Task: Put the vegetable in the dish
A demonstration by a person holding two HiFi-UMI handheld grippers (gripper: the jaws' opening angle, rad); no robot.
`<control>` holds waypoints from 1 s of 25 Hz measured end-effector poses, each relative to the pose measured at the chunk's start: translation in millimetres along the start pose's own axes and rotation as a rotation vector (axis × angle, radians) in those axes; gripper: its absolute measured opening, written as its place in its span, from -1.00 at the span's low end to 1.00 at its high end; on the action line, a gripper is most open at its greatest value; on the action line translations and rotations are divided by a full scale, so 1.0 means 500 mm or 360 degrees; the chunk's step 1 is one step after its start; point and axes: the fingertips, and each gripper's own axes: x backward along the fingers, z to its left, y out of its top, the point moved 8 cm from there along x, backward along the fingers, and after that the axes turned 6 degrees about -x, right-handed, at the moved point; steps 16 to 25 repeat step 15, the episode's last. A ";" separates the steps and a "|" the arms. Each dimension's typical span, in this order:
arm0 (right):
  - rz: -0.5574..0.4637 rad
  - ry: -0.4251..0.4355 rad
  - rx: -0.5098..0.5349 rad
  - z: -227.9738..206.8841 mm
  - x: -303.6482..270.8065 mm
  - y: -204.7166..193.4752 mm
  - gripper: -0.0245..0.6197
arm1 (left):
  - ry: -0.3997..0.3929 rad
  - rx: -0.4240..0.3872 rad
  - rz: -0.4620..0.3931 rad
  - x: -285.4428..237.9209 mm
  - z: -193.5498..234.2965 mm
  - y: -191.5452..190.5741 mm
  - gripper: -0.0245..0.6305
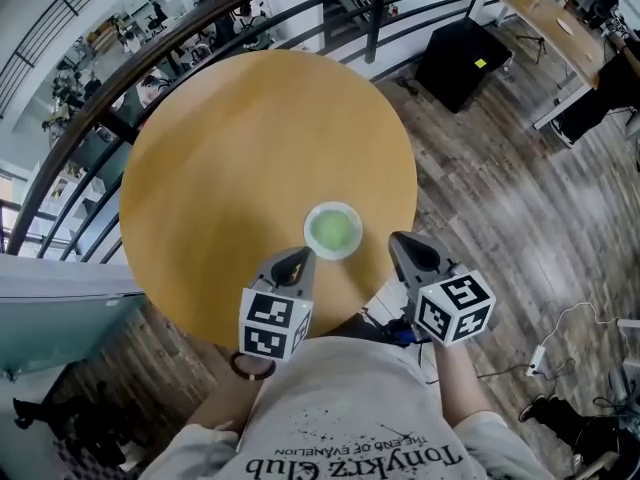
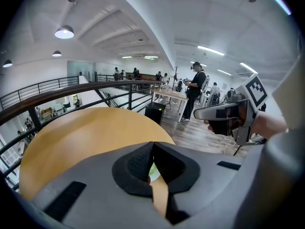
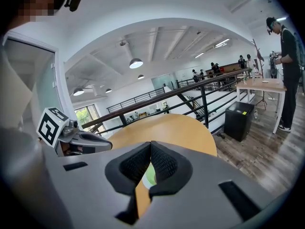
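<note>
**Head view:** A round wooden table [image 1: 230, 168] fills the middle. The white dish [image 1: 308, 230] stands toward the table's 5 o'clock edge, and the green vegetable [image 1: 333, 231] lies inside it. The left gripper [image 1: 298, 258] hovers just beside the dish at its 7 o'clock. The right gripper [image 1: 403, 243] sits near the dish at its 4 o'clock, past the table's rim. Both point toward 12 o'clock.

**Left gripper view:** The left gripper [image 2: 153, 144] has its jaws pressed together with nothing between them. A sliver of the dish [image 2: 153, 172] shows through the gap below the pads. The table [image 2: 86, 132] spreads ahead. The right gripper [image 2: 200, 112] floats at 2 o'clock.

**Right gripper view:** The right gripper [image 3: 151, 144] also has its jaws closed tip to tip, and they hold nothing. The vegetable [image 3: 150, 175] shows as green through the gap beneath. The left gripper [image 3: 102, 144] is at 9 o'clock.
</note>
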 end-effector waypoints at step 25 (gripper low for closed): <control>-0.0023 -0.0016 -0.0038 -0.003 0.003 -0.020 -0.85 | 0.0009 -0.0026 0.0025 -0.003 0.002 -0.029 -0.85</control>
